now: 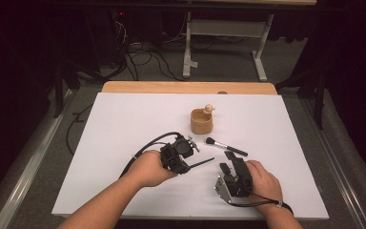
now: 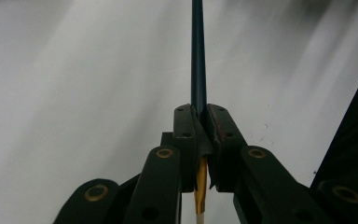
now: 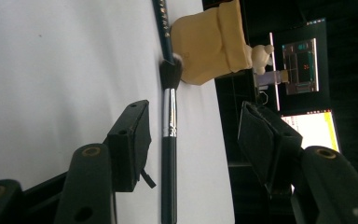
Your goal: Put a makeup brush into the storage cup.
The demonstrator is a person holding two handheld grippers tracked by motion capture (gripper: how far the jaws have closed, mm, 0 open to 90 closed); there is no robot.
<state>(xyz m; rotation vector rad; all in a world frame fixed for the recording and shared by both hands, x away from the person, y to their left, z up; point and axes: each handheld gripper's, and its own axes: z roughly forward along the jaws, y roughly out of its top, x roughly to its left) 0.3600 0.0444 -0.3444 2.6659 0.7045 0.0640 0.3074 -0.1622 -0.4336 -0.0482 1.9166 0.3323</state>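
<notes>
Both forearms were bare, with no sleeves. The left hand-held gripper (image 1: 177, 155) was black, with a black cable looping behind it. The right hand-held gripper (image 1: 232, 168) was black too, with a grey plate on it and a thin cable at the wrist. Brass-coloured rivets ringed the jaw links.

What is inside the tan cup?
The tan cup shows a small pale figure at its rim; its interior looks empty in the high view, though the near wall hides the bottom.

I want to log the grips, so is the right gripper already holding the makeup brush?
No: the right gripper's fingers stand open, with the brush lying free on the table between them.
</notes>
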